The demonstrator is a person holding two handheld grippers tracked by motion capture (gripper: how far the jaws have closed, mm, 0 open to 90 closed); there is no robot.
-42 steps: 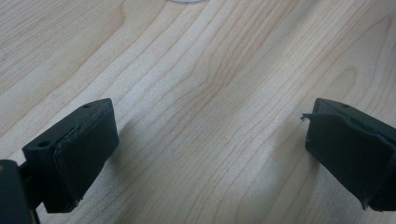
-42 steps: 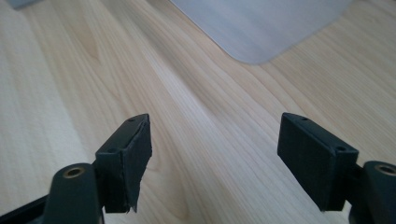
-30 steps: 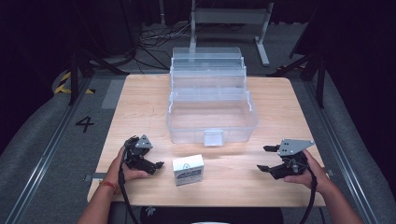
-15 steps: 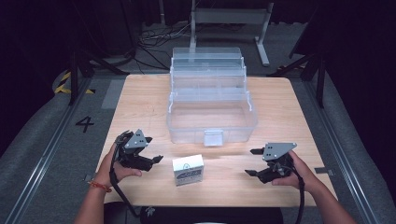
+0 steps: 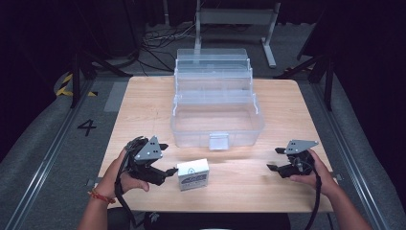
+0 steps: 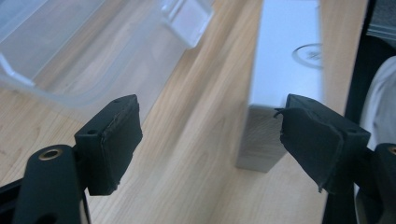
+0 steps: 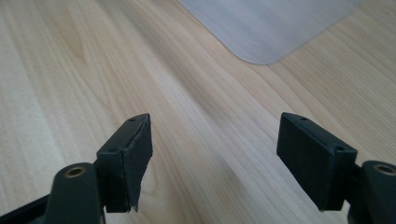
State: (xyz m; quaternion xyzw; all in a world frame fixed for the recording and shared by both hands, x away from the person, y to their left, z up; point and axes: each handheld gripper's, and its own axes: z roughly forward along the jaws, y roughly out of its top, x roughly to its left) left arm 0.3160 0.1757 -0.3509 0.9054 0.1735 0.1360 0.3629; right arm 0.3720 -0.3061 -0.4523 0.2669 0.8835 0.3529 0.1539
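A small white box (image 5: 193, 174) with a dark printed side lies on the wooden table (image 5: 143, 105) near its front edge. My left gripper (image 5: 166, 158) stands open just left of the box, held in the person's left hand. In the left gripper view the box (image 6: 285, 79) sits close ahead, beside the right-hand pad (image 6: 322, 140). My left gripper (image 6: 210, 135) has nothing between its jaws. My right gripper (image 5: 275, 159) is open at the table's front right, over bare wood. The right gripper view shows my right gripper (image 7: 215, 144) wide open with nothing in it.
A clear plastic toolbox (image 5: 215, 103) with stepped trays stands open at the table's middle, its latch (image 5: 218, 142) facing me. Its wall (image 6: 84, 60) is also close in the left gripper view, and its corner (image 7: 271, 28) appears ahead of the right gripper. Dark floor surrounds the table.
Both grippers have dropped toward the table's front edge. The left one has closed in on the white box; the right one has shifted slightly left. The box has not moved.
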